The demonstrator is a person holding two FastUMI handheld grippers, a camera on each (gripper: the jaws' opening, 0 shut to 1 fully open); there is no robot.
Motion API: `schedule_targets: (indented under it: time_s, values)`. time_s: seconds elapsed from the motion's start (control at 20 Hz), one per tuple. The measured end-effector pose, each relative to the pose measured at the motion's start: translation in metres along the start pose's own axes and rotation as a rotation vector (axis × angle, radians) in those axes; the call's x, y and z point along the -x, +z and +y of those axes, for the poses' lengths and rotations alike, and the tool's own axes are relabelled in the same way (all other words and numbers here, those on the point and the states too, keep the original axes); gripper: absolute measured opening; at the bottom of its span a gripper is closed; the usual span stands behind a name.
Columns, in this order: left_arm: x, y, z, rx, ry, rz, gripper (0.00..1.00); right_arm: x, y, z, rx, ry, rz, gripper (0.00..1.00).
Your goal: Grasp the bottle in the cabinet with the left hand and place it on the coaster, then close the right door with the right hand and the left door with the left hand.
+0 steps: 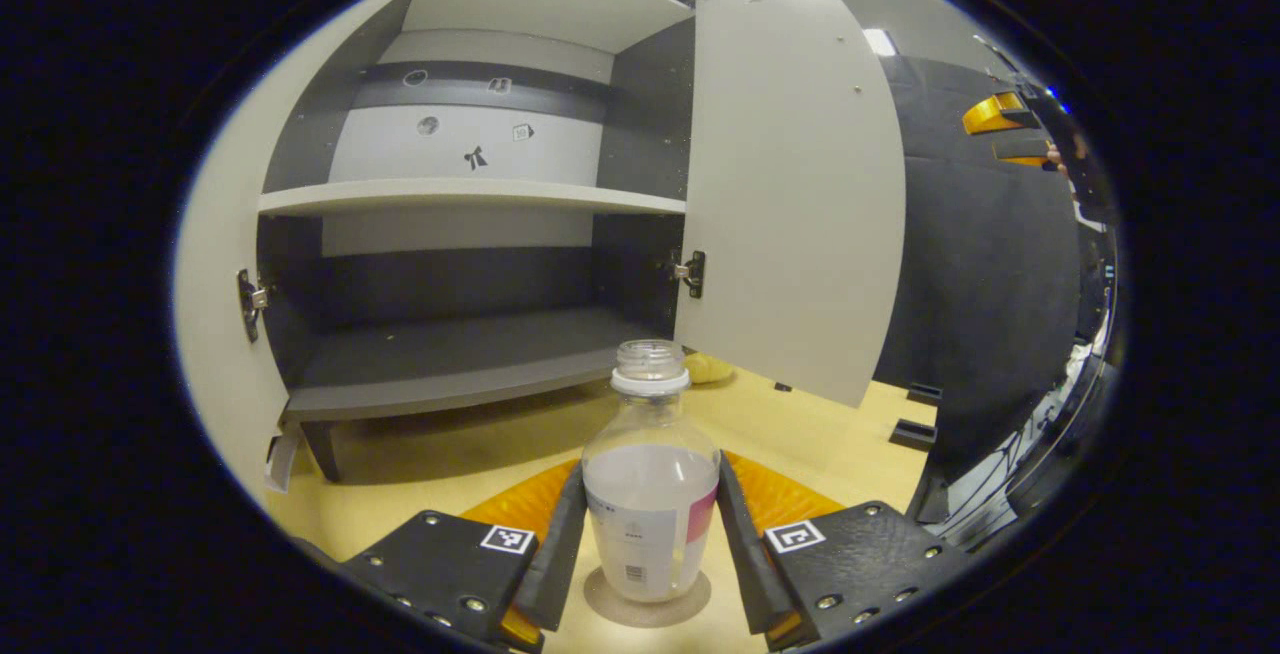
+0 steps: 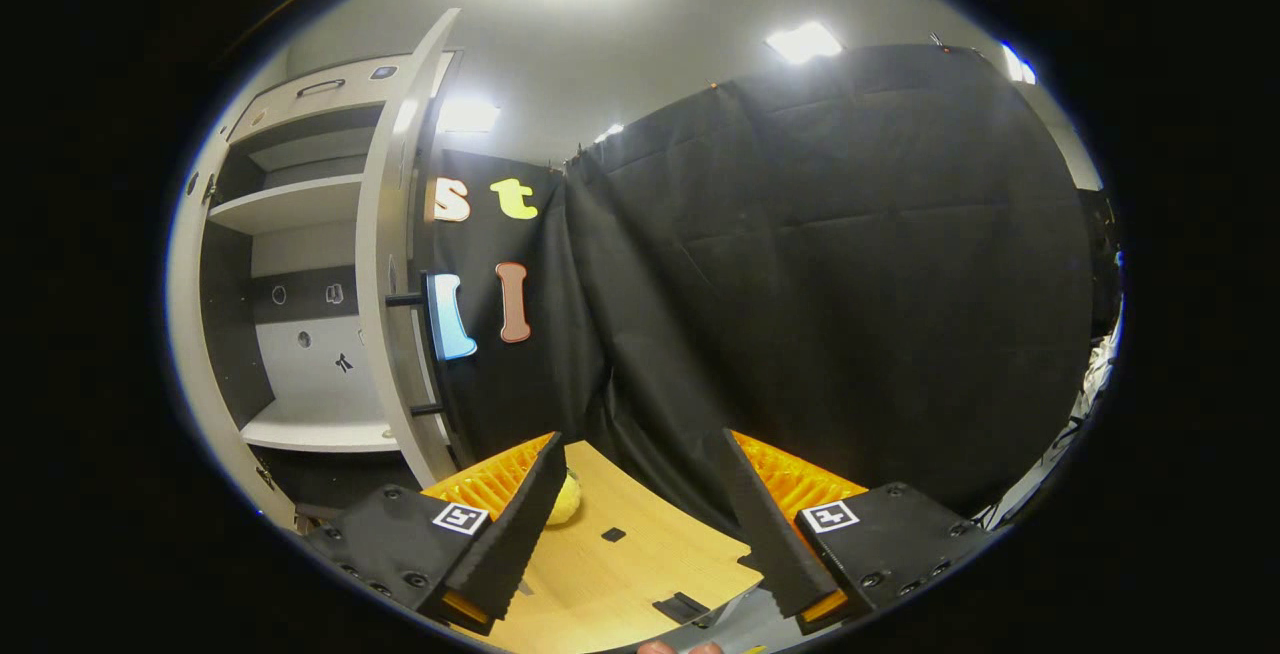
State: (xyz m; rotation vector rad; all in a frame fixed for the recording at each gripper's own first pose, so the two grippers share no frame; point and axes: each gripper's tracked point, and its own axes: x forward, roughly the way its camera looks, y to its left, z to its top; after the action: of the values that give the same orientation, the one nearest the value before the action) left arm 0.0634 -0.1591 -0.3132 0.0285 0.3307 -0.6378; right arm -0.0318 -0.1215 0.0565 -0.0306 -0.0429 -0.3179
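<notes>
Standing upright at the bottom centre of the left gripper view, the bottle [image 1: 650, 494] rests on the round grey coaster [image 1: 647, 606], between the two dark fingers of the left hand-held gripper [image 1: 650, 549]. The fingers sit right alongside its clear sides, but whether both pads press on it or have just let go cannot be told. The bottle has a pale screw neck, whitish liquid in its lower half and a label with a pink edge. Coaster and bottle are on the light wooden counter [image 1: 440, 459].

Behind the bottle, in the middle and upper left of that view, is the cabinet [image 1: 450, 334] with both doors swung open. Its dark bottom shelf [image 1: 450, 359] holds nothing, and a pale shelf [image 1: 470, 196] crosses above it. The right door [image 1: 790, 184] fills the upper middle of the frame, standing out toward the camera on its hinge. The left door [image 1: 215, 334] shows as a pale strip along the left edge. A small yellow object [image 1: 708, 368] lies on the counter just past the bottle's cap.

In the right gripper view, the right hand-held gripper [image 2: 640, 524] is spread wide at the bottom with nothing between its fingers, above the counter. Further off at the left of the frame the right door is edge-on, with the cabinet shelves beyond it.
</notes>
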Motion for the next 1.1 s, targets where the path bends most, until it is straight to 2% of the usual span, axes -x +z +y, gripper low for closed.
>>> schedule_targets:
  time_s: [0.25, 0.3, 0.4, 0.45, 0.5, 0.55, 0.6, 0.7, 0.75, 0.9, 0.95, 1.05, 1.1]
  values:
    - [0.003, -0.022, -0.001, -0.014, 0.047, 0.016, 0.70, 0.001, -0.006, 0.003, -0.021, 0.001, 0.006, 0.98]
    - [0.004, -0.024, 0.000, -0.007, 0.055, 0.018, 0.70, 0.000, -0.008, 0.003, -0.014, 0.002, 0.010, 0.94]
    - [0.008, -0.032, 0.003, -0.001, 0.087, 0.029, 0.71, 0.000, -0.013, 0.005, -0.015, 0.004, 0.025, 0.98]
    - [0.010, -0.034, 0.002, 0.008, 0.094, 0.029, 0.71, 0.001, -0.015, 0.007, -0.026, 0.009, 0.030, 0.94]
    - [0.012, -0.034, 0.001, 0.012, 0.099, 0.027, 0.71, 0.001, -0.016, 0.009, -0.036, 0.015, 0.034, 0.98]
    - [0.013, -0.035, -0.001, 0.009, 0.102, 0.026, 0.71, -0.001, -0.018, 0.011, -0.040, 0.017, 0.039, 0.94]
    - [0.014, -0.035, -0.002, 0.002, 0.101, 0.028, 0.71, -0.002, -0.020, 0.012, -0.042, 0.019, 0.044, 0.98]
    - [0.018, -0.037, -0.004, -0.005, 0.099, 0.042, 0.72, -0.004, -0.021, 0.015, -0.045, 0.025, 0.049, 0.98]
    - [0.021, -0.036, -0.003, -0.003, 0.106, 0.043, 0.83, -0.005, -0.021, 0.015, -0.046, 0.025, 0.043, 0.98]
    - [0.027, -0.030, -0.007, -0.014, 0.096, 0.030, 0.87, -0.007, -0.023, 0.016, -0.036, 0.020, 0.041, 0.98]
    - [0.029, -0.030, -0.009, -0.016, 0.088, 0.038, 0.87, -0.006, -0.024, 0.017, -0.034, 0.020, 0.043, 0.94]
    - [0.038, -0.028, -0.011, 0.000, 0.077, 0.050, 0.87, -0.007, -0.025, 0.019, -0.032, 0.017, 0.044, 1.00]
    - [0.044, -0.023, -0.012, 0.016, 0.076, 0.051, 0.88, -0.008, -0.023, 0.021, -0.031, 0.019, 0.040, 0.98]
